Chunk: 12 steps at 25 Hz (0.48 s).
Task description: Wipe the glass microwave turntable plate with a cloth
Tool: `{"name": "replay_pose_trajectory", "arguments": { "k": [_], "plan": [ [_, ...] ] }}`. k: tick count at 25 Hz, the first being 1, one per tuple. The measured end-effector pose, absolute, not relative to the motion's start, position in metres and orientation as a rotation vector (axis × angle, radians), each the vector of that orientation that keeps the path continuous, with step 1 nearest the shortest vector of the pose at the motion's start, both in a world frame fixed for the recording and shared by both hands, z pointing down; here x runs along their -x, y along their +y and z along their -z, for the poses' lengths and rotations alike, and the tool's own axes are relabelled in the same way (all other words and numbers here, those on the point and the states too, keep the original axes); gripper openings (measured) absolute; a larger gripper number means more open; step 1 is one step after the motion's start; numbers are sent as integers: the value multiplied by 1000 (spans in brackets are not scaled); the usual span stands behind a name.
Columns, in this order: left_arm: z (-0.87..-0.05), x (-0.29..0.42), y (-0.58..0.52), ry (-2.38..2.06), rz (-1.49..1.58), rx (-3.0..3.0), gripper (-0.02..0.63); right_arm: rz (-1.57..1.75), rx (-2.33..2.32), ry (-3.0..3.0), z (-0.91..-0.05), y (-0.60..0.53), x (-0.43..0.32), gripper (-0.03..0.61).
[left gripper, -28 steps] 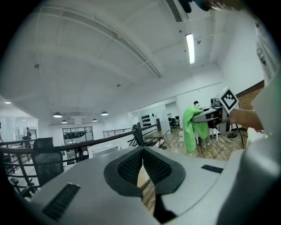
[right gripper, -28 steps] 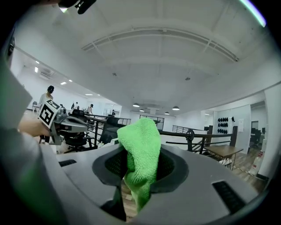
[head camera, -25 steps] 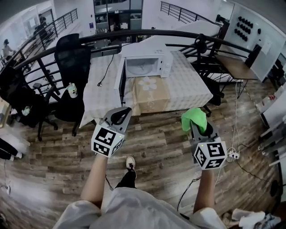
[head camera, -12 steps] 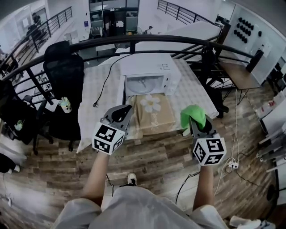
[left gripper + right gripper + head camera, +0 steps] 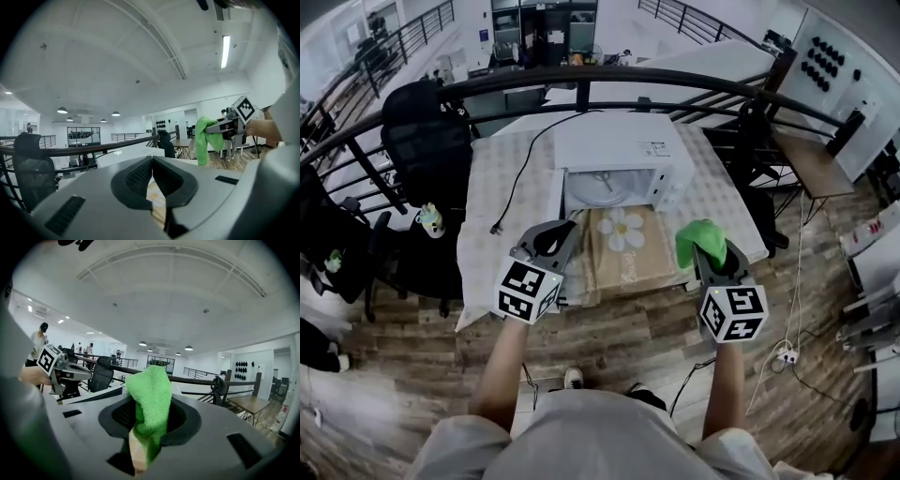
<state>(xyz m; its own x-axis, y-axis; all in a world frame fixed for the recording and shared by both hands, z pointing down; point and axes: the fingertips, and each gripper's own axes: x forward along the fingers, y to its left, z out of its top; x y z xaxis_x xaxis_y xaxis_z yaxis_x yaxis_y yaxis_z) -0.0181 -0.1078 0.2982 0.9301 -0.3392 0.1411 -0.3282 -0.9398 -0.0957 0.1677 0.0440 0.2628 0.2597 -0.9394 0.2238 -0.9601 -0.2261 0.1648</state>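
In the head view the microwave stood on the checked worktop with its door swung open, and the glass turntable plate lay inside the cavity. A brown mat with a daisy print lay at the oven's 6 o'clock. The left gripper hovered at its 7 o'clock and the right gripper at 5 o'clock, the latter topped by a green cloth and well apart from the plate. In the left gripper view the jaws were pressed together on nothing. In the right gripper view the jaws pinched the cloth, which stood up between them, the other gripper at 9 o'clock.
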Motion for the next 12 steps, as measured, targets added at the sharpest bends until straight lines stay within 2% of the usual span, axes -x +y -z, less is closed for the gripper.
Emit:
{"name": "replay_pose_trajectory", "arguments": {
  "k": [12],
  "plan": [
    [-312, -56, -143, 822, 291, 3032, 18, -217, -1990, -1974, -323, -63, -271, 130]
  ]
}}
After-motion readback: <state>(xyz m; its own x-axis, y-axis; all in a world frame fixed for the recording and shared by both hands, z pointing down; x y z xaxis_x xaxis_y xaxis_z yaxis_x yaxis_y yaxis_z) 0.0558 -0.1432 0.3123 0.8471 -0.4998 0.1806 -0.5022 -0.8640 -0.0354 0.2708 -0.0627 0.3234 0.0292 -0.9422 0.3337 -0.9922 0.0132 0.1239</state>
